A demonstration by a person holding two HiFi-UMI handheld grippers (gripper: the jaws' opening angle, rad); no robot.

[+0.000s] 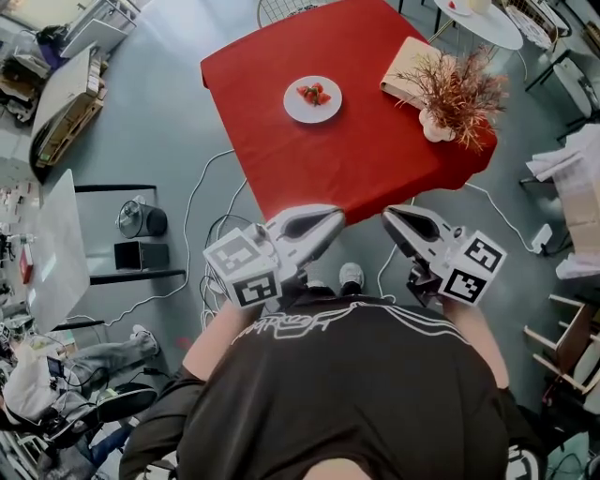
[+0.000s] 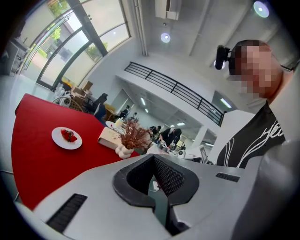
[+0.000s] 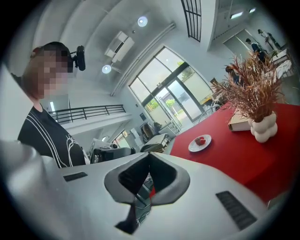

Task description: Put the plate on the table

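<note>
A white plate (image 1: 312,100) with strawberries on it rests on the red table (image 1: 375,164), towards the far side. It also shows in the left gripper view as the plate (image 2: 66,138) and in the right gripper view as the plate (image 3: 199,143). My left gripper (image 1: 333,217) and right gripper (image 1: 389,216) hang side by side just off the table's near edge, close to my body. Both point towards the table with jaws together and nothing between them. The left gripper (image 2: 153,157) and right gripper (image 3: 149,154) are well apart from the plate.
A white vase with dried red branches (image 1: 441,122) and a tan book (image 1: 403,70) stand on the table's right side. Cables (image 1: 202,234) run over the floor. A low shelf with a kettle (image 1: 141,220) is at the left, a round white table (image 1: 487,23) at the top right.
</note>
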